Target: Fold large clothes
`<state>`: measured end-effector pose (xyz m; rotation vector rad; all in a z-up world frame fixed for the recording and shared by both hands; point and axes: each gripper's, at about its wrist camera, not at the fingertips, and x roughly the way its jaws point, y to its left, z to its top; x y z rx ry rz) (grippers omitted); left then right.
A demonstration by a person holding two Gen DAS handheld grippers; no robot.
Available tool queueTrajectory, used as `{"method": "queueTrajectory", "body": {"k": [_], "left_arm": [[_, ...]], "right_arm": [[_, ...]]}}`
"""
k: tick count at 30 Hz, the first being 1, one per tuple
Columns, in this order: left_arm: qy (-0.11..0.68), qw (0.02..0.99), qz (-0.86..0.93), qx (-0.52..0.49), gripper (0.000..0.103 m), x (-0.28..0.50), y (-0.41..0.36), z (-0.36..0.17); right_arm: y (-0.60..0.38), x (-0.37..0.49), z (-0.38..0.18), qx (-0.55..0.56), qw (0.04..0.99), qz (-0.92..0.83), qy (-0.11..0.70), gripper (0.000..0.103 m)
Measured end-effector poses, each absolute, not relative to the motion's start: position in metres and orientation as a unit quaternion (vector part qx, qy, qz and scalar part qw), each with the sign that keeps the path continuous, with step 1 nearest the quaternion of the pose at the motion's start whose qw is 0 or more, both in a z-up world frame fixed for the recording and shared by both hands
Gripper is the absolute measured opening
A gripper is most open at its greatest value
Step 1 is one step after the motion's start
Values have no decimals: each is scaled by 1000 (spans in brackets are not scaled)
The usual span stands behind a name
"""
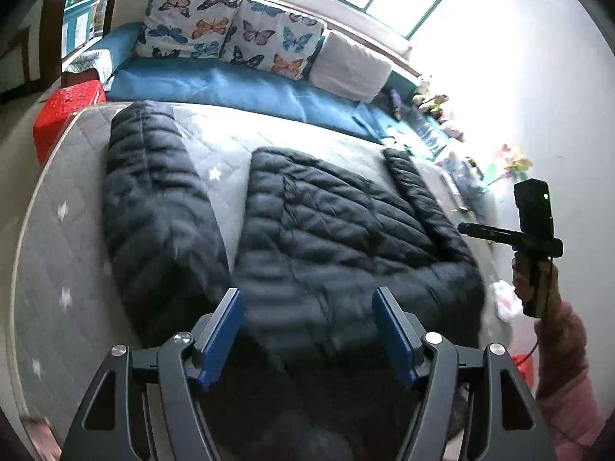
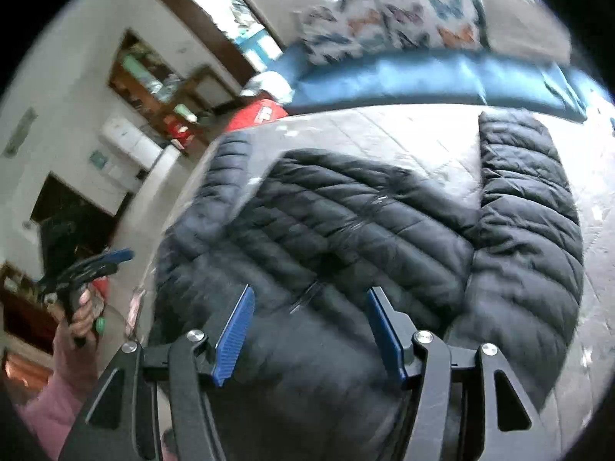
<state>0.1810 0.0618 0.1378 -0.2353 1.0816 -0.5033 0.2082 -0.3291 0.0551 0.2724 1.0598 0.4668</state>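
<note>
My left gripper [image 1: 309, 330], seen along its two blue pads [image 1: 223, 332], stands spread above the near hem of the dark quilted jacket [image 1: 326, 230], with nothing between the pads. The jacket lies flat on a grey quilted table cover [image 1: 50, 253]: its body runs from 6 o'clock toward the centre of the left wrist view, one sleeve [image 1: 153, 207] lies stretched out at 9 to 10 o'clock, apart from the body along most of its length, and the other sleeve [image 1: 419, 192] lies along the body's edge at about 2 o'clock. My right gripper [image 2: 309, 330] is likewise spread and empty, hanging over the same jacket; in its own view the jacket body fills the centre and one sleeve lies at 3 o'clock. In the left wrist view my right hand [image 1: 532, 280], in a pink sleeve [image 1: 565, 376], holds its gripper at 3 o'clock, off the jacket's edge. In the right wrist view my left hand [image 2: 82, 317] appears at 8 o'clock; that picture is blurred, so the hand's grip is hard to read. Beyond the table, at 12 o'clock, stand a blue sofa [image 1: 230, 88], butterfly-print cushions [image 1: 230, 32] and a white cushion [image 1: 349, 67]; a red crate [image 1: 65, 111] sits at 10 o'clock.
</note>
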Motion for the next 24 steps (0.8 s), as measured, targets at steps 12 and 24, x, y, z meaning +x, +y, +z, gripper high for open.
{"method": "queueTrajectory", "body": {"k": [12, 24], "left_arm": [[570, 781, -226, -115, 73, 336, -6, 47], [624, 757, -158, -111, 74, 387, -10, -36]], "right_arm": [[-419, 226, -10, 135, 798, -34, 586, 62], [-442, 194, -15, 197, 790, -1, 581, 65]]}}
